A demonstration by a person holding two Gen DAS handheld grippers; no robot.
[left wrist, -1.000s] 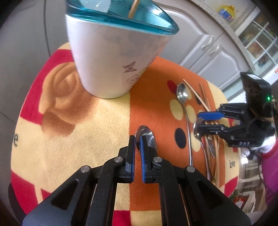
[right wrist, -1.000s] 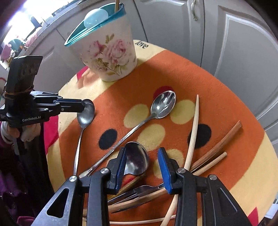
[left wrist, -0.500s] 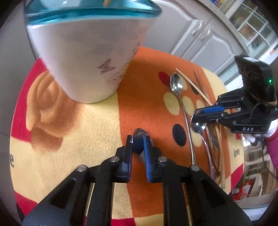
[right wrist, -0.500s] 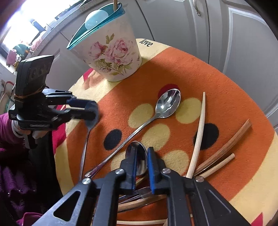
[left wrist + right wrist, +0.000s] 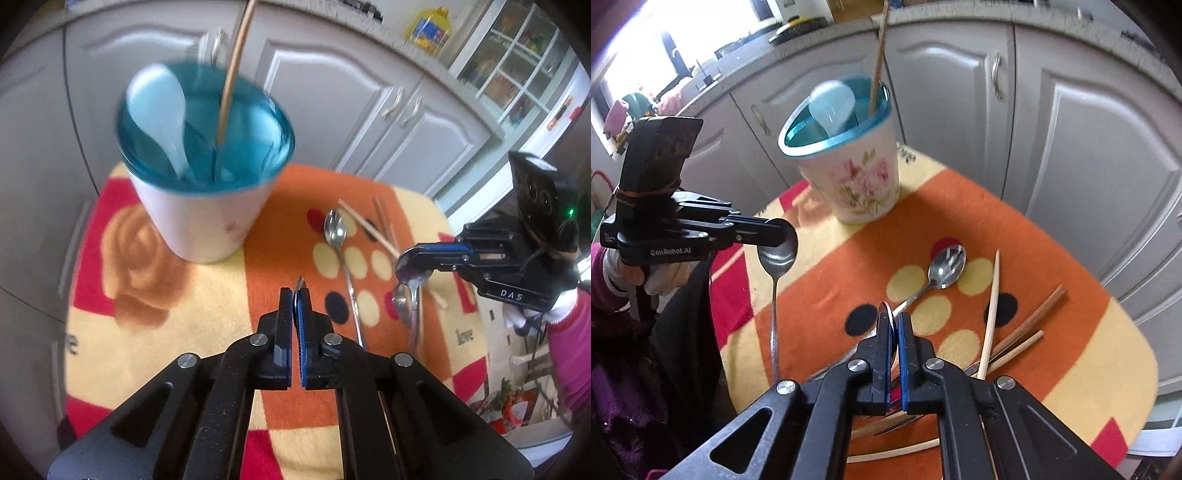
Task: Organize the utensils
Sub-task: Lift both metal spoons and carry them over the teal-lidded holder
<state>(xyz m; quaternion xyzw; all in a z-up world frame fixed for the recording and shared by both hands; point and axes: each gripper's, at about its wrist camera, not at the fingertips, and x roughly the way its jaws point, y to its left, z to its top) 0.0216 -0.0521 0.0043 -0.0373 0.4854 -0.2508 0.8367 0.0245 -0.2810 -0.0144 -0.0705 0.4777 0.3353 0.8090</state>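
A white flowered holder with a blue rim (image 5: 207, 177) (image 5: 849, 162) stands at the far side of the table and holds a pale blue spoon (image 5: 162, 110) and a chopstick (image 5: 232, 70). My left gripper (image 5: 295, 295) (image 5: 783, 236) is shut on a metal spoon (image 5: 774, 266), lifted above the cloth with the handle hanging down. My right gripper (image 5: 894, 325) (image 5: 410, 258) is shut on another metal spoon (image 5: 408, 295), also lifted. A third metal spoon (image 5: 942, 267) (image 5: 338, 236) lies on the orange cloth between us.
Several chopsticks (image 5: 990, 314) and a fork (image 5: 842, 365) lie in a pile on the cloth under my right gripper. The cloth-covered table (image 5: 1108, 350) is small and rounded. Grey cabinet doors (image 5: 1089, 147) stand close behind it.
Both grippers rose off the cloth, each lifting a spoon by its bowl. The right gripper closed on its spoon one second ago. The holder now shows from above.
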